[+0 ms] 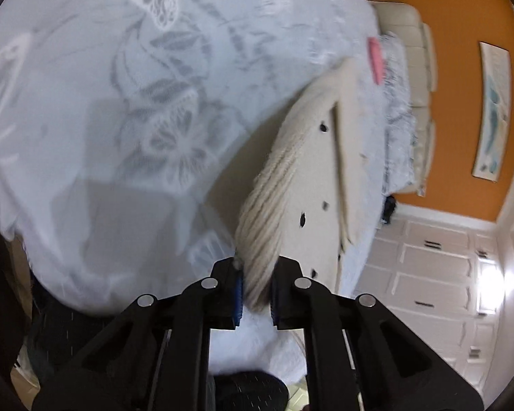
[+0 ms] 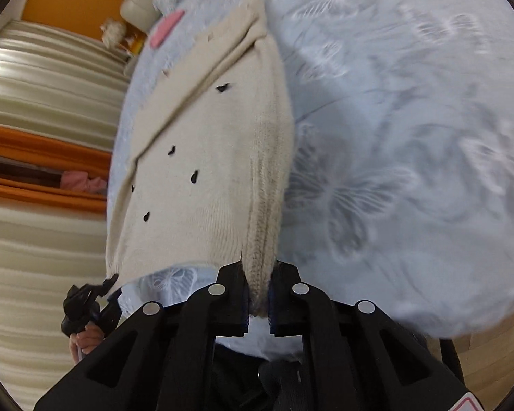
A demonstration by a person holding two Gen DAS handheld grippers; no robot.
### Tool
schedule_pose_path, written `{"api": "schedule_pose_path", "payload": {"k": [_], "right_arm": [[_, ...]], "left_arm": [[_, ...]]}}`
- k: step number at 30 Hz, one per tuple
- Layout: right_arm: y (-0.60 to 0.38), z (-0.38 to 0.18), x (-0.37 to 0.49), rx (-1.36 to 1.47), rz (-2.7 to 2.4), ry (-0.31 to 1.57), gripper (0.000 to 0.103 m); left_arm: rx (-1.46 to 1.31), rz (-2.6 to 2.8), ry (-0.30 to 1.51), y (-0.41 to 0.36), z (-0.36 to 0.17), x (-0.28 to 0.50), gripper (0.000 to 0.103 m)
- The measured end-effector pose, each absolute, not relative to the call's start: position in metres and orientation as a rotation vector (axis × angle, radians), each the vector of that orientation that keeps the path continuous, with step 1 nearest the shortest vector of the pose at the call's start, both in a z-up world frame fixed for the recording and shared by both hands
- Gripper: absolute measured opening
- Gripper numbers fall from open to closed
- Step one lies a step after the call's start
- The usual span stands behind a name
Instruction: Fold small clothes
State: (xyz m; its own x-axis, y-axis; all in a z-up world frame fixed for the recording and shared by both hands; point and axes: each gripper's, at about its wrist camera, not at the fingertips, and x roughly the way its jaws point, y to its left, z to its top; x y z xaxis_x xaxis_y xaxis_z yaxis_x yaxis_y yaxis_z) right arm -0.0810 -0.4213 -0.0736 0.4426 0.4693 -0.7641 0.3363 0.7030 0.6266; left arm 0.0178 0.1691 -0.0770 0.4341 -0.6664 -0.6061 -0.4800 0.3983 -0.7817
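Knitwear is stretching between both tools: a cream sweater (image 2: 202,157) with small black motifs is lying across the pale butterfly-print bedspread (image 1: 102,102), its ribbed hem raised at the near edge. The left gripper (image 1: 256,291) is pinching the ribbed band between its blue pads, and the right gripper (image 2: 258,294) is pressing together on another stretch of that rib. Being soft and light, the knit is likely sagging wherever it is unsupported, so the thick, grippy ribbing seems the safest hold. A pink item (image 2: 166,27) is lying at the far side, well apart from the sweater's hem.
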Motion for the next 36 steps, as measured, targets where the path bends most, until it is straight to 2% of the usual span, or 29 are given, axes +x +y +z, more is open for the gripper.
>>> {"api": "schedule_pose_path", "payload": {"k": [6,12,17,20,22,25,29,36], "right_arm": [[-0.436,-0.043,-0.150,0.841,0.098,1.062,0.006],[-0.441,-0.020,-0.245,0.825,0.118,1.038,0.006],[-0.434,0.023,-0.324,0.832,0.143,0.986,0.006],[-0.432,0.057,-0.333,0.804,0.162,0.911,0.006],[-0.441,0.071,-0.317,0.788,0.198,0.845,0.006],[-0.461,0.060,-0.256,0.792,0.192,0.760,0.006],[-0.488,0.007,-0.143,0.875,0.118,0.761,0.006],[-0.497,-0.072,-0.036,0.936,-0.009,0.878,0.006]], "left_arm": [[-1.252,-0.232,1.178,0.165,-0.042,-0.042,0.009],[-1.212,-0.260,1.195,0.177,-0.011,-0.139,0.009],[-1.195,-0.224,1.122,0.193,0.035,-0.213,0.008],[-1.146,-0.212,1.070,0.192,0.066,-0.220,0.008],[-1.100,-0.273,1.018,0.183,0.086,-0.198,0.008],[-1.008,-0.339,0.955,0.162,0.087,-0.135,0.008],[-0.965,-0.269,0.954,0.131,0.049,-0.026,0.008],[-0.942,-0.113,1.044,0.103,-0.030,0.081,0.008]]}}
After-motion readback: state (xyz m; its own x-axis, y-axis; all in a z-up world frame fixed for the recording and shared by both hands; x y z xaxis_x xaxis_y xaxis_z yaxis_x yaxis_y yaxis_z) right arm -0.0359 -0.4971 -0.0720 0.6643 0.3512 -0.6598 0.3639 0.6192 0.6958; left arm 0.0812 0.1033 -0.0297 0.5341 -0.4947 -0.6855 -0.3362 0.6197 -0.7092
